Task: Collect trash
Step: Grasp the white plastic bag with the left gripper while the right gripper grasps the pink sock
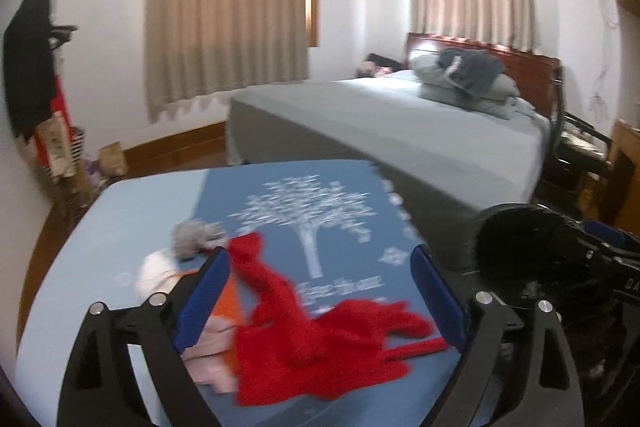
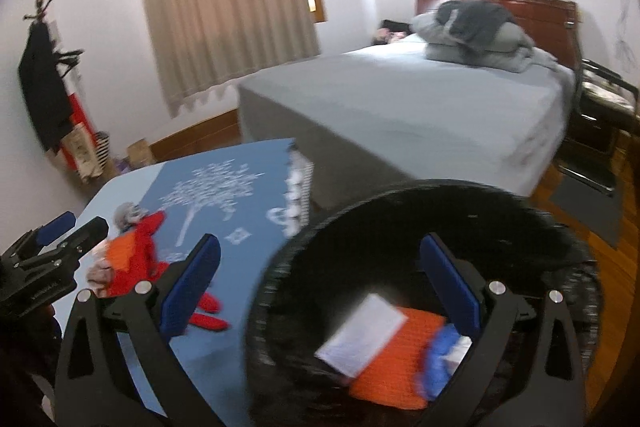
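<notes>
**A:** What is lying in front of the left gripper?

**B:** A blue table printed with a white tree is filling the lower half of the left wrist view. The gripper's two blue-padded fingers are standing wide apart over it, gripping nothing. Between them a red knitted cloth is sprawling across the tabletop. Just beside the left-hand finger, an orange piece and a pale pink piece are peeking out from under the red one. Beyond them a grey fuzzy ball and a white crumpled item are resting on the table — both are blurred.

**A:** And the right gripper?

**B:** It is hanging over a round black bin that is sitting just beside the table's right edge. Its fingers are also spread wide, with nothing between them. Inside the bin a white sheet of paper is lying on top of an orange knitted cloth, and something blue and crumpled is sitting next to that, close to the right-hand finger.

**A:** Is either tool showing in the other's view?

**B:** Yes — the left gripper is appearing at the left edge of the right wrist view, near the red pile.

**A:** What is behind all this?

**B:** A grey bed with folded bedding is standing beyond the table, and beige curtains are hanging closed on the wall.
</notes>
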`<move>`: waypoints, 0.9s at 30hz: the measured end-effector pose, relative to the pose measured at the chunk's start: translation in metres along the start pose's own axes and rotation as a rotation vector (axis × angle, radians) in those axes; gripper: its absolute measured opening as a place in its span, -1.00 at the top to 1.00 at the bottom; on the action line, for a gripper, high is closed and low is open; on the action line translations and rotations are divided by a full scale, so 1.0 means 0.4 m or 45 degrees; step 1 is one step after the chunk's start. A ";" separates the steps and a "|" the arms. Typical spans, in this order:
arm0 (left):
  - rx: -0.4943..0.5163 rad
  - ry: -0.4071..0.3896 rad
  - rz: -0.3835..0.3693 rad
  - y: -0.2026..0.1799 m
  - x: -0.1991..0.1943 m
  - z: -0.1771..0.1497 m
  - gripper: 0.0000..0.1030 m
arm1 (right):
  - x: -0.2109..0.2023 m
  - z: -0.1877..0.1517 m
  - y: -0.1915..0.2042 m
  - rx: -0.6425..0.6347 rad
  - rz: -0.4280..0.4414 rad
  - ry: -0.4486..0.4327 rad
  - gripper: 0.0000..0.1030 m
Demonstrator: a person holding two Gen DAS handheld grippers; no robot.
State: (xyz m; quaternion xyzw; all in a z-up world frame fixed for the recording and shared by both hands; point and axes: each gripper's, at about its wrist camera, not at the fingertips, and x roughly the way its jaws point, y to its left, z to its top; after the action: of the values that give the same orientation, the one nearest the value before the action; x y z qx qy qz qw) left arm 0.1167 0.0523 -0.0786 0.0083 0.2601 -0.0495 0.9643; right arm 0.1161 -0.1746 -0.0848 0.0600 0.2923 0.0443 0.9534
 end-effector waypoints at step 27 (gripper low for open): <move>-0.209 0.135 0.269 0.364 0.133 -0.084 -0.65 | 0.236 0.026 0.342 -0.207 0.196 0.109 -0.89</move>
State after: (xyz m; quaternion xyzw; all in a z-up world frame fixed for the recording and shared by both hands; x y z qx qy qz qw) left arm 0.1602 0.1938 -0.1360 -0.0405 0.3117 0.0740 0.9464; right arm 0.1931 -0.0289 -0.1092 0.0029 0.3226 0.1434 0.9356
